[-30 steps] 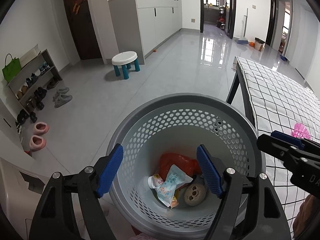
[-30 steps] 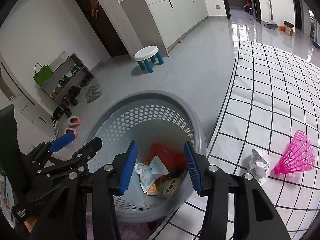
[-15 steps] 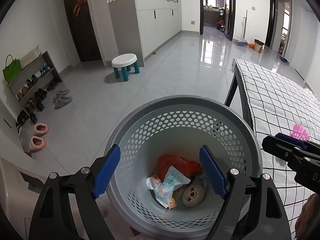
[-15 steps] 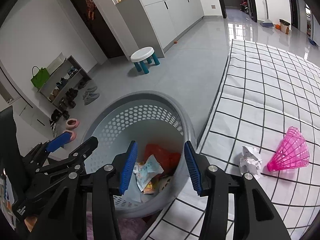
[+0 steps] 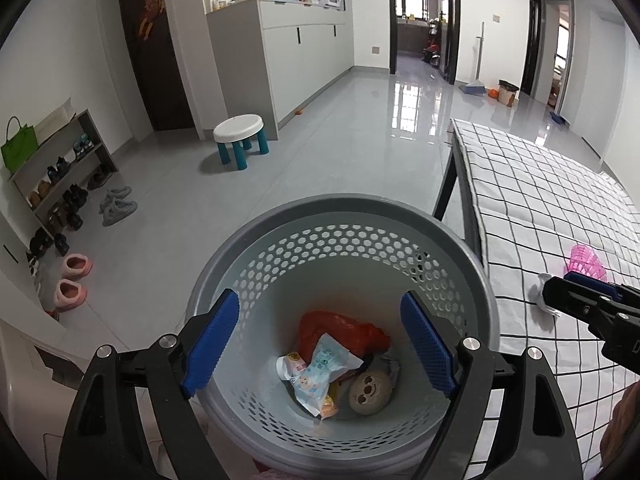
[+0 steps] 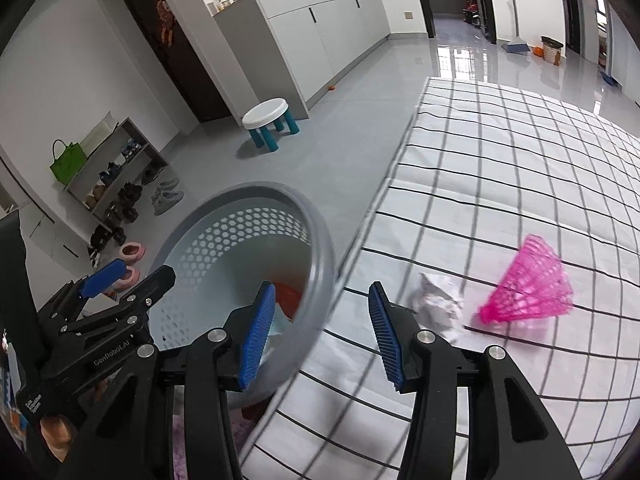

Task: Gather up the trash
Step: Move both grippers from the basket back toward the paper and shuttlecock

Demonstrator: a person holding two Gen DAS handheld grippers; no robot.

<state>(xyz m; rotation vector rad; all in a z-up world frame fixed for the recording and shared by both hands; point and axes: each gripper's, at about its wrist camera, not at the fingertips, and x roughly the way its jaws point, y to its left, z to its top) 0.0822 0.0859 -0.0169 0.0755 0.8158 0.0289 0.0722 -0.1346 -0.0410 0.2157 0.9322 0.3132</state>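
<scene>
A grey perforated basket [image 5: 340,208] stands on the floor beside a bed with a checked cover [image 6: 500,160]. An orange bag [image 5: 340,328], a light-blue packet [image 5: 320,372] and a round beige piece with a face [image 5: 370,392] lie in the basket. My left gripper [image 5: 320,332] hangs over the basket, open and with nothing between its pads. My right gripper [image 6: 321,300] is open and bare above the basket rim [image 6: 320,264] and the bed's edge. To its right on the cover lie a crumpled white paper [image 6: 440,308] and a pink net cone [image 6: 532,284].
A white stool with teal legs [image 5: 240,136] stands on the grey floor. A shoe rack [image 5: 60,176], grey shoes [image 5: 118,204] and pink slippers [image 5: 72,280] line the left wall. Long grey cabinets [image 5: 300,52] run along the back.
My right gripper has swung right, from over the basket to the bed's edge, so the paper and pink cone look nearer. My left gripper's jaws stand slightly wider.
</scene>
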